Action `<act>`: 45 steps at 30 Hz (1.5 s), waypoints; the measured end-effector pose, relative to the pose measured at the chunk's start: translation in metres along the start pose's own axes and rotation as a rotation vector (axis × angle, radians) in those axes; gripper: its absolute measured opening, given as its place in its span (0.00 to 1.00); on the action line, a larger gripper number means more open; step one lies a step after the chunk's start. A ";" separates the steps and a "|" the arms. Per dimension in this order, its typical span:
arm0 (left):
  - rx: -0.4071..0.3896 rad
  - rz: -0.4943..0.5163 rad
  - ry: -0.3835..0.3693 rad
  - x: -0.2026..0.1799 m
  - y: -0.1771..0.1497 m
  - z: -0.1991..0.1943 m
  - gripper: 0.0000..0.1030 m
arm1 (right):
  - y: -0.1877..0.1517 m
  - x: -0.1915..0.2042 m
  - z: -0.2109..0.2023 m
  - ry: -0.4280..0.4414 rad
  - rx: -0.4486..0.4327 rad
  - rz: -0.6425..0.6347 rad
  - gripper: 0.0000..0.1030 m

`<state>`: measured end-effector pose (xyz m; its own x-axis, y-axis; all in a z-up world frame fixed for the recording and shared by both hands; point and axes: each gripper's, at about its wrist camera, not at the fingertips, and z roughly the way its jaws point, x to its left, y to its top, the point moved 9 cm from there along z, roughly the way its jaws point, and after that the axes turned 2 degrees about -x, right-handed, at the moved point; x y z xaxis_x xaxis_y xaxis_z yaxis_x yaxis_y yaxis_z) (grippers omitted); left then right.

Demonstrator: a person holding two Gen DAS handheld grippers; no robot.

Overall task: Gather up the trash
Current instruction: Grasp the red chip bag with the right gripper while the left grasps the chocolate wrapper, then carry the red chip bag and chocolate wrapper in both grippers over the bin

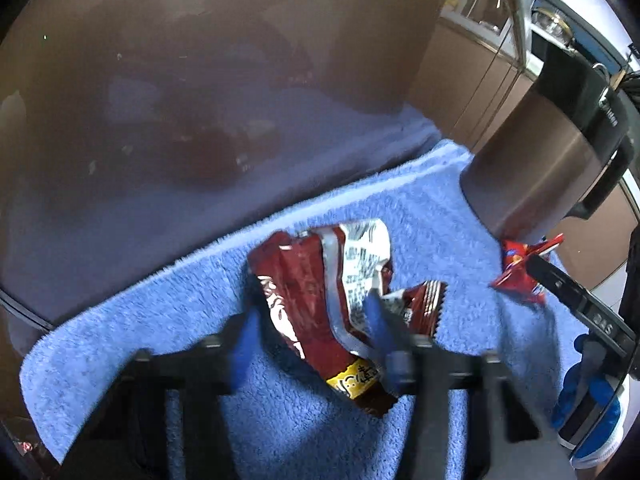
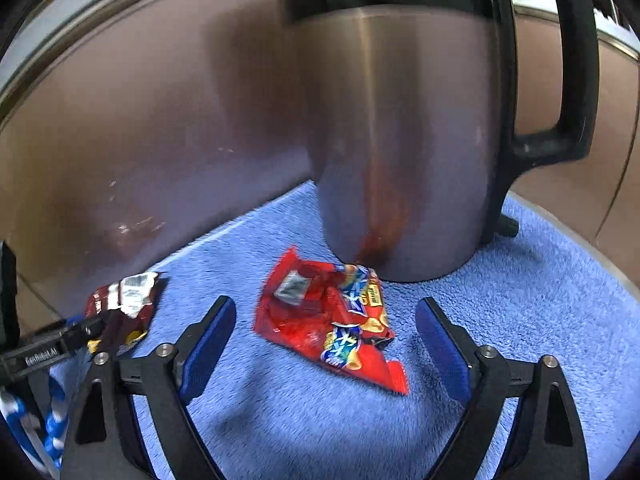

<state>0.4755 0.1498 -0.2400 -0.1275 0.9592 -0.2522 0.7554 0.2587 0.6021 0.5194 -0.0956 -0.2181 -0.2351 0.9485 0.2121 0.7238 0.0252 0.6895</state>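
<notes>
Left wrist view: my left gripper (image 1: 312, 320) straddles the dark red wrapper (image 1: 320, 300) on the blue towel (image 1: 420, 200), grip blurred, can't tell. Right gripper (image 2: 326, 336) gapes released around the red wrapper (image 2: 328, 320) beside the kettle (image 2: 400, 160). Nothing collected yet.

Glossy brown tabletop (image 1: 168, 92) with smudges and pale reflections, blue fleecy towel (image 1: 420, 200) spread over its near edge, steel kettle (image 2: 400, 140) with black handle standing on the towel, brown cabinets (image 1: 472, 80) behind, bright light at far right.
</notes>
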 end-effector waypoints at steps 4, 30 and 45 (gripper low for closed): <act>-0.016 -0.002 0.003 0.002 0.001 -0.001 0.15 | -0.010 -0.003 0.012 -0.007 0.051 0.020 0.34; -0.191 0.235 -0.247 -0.112 -0.118 -0.254 0.02 | -0.137 0.024 -0.285 0.036 -0.149 0.050 0.11; -0.063 0.611 -0.457 -0.336 -0.271 -0.305 0.03 | -0.285 -0.119 -0.489 -0.285 -0.217 0.232 0.11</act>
<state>0.1174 -0.2081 -0.0877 0.5905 0.7947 -0.1403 0.5658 -0.2837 0.7742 0.0239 -0.3705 -0.1010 0.1288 0.9713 0.1999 0.5762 -0.2374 0.7821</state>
